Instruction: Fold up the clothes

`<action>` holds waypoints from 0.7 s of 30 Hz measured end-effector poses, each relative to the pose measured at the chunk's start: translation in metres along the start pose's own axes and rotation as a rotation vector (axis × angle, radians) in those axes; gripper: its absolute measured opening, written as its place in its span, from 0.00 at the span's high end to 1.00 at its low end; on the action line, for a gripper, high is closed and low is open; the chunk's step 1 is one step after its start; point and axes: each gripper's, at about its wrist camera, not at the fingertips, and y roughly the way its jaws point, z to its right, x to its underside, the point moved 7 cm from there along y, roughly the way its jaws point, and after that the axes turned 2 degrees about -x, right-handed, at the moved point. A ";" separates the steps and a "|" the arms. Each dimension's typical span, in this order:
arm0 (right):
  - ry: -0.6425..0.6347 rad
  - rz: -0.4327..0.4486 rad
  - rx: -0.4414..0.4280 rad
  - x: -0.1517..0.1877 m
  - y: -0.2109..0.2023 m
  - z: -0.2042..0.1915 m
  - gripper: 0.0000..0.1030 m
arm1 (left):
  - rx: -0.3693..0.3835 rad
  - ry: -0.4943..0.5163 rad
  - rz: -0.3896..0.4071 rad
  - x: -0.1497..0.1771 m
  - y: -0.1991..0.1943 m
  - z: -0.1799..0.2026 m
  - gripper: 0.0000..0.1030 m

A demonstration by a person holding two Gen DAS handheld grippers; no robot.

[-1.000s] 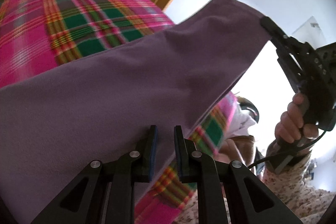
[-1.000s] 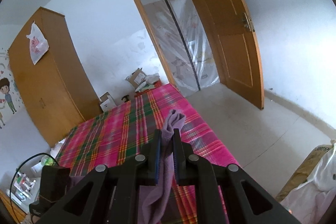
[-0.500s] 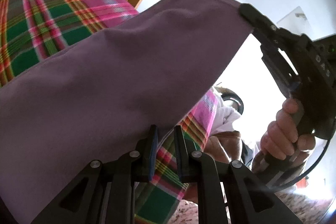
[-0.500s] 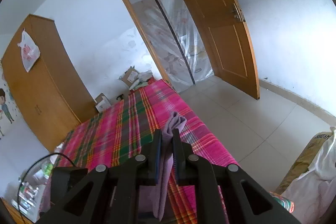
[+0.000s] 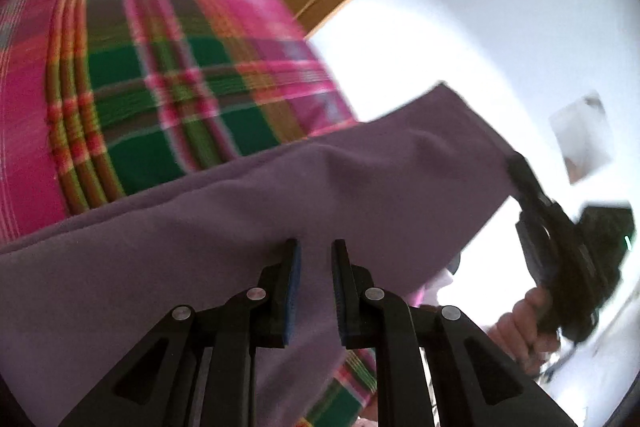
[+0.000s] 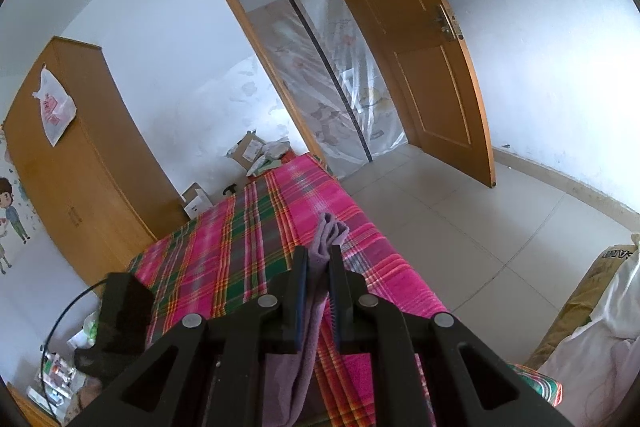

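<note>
Above plaid bed point(image 6: 256, 247), purple cloth point(image 5: 248, 227) lower now — both tools point(image 5: 316, 255) point(image 6: 318, 259) still clamped on it

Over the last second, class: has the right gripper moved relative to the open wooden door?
Yes. In the right wrist view the wooden door sits higher and further left, so the right gripper has swung rightward and tilted down.

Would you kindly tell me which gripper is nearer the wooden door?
Right, seemingly. The right gripper holds the purple cloth at the bed's door-side edge; the left gripper holds it further over the bed.
</note>
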 end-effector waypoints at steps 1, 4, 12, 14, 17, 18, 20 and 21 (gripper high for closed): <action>-0.004 -0.001 0.002 0.000 0.000 0.000 0.90 | -0.009 -0.006 0.001 -0.003 0.003 -0.001 0.85; -0.003 -0.003 0.002 0.001 0.000 0.002 0.90 | -0.037 0.016 0.012 -0.013 0.012 0.004 0.85; -0.013 -0.015 -0.014 0.003 0.001 -0.003 0.90 | 0.056 -0.095 0.015 -0.029 0.033 0.001 0.85; -0.022 -0.020 -0.014 0.004 0.002 -0.006 0.90 | 0.088 -0.149 0.019 -0.032 0.036 -0.003 0.85; -0.041 -0.021 -0.007 0.005 0.001 -0.009 0.90 | 0.094 -0.155 0.045 -0.034 0.032 -0.006 0.85; -0.047 -0.019 -0.002 0.005 0.001 -0.010 0.90 | 0.090 -0.154 0.053 -0.034 0.031 -0.006 0.85; -0.048 -0.017 0.005 0.005 0.001 -0.010 0.90 | 0.068 -0.135 0.054 -0.033 0.025 -0.009 0.85; -0.049 -0.016 0.005 0.004 0.001 -0.010 0.90 | 0.056 -0.124 0.054 -0.033 0.021 -0.011 0.85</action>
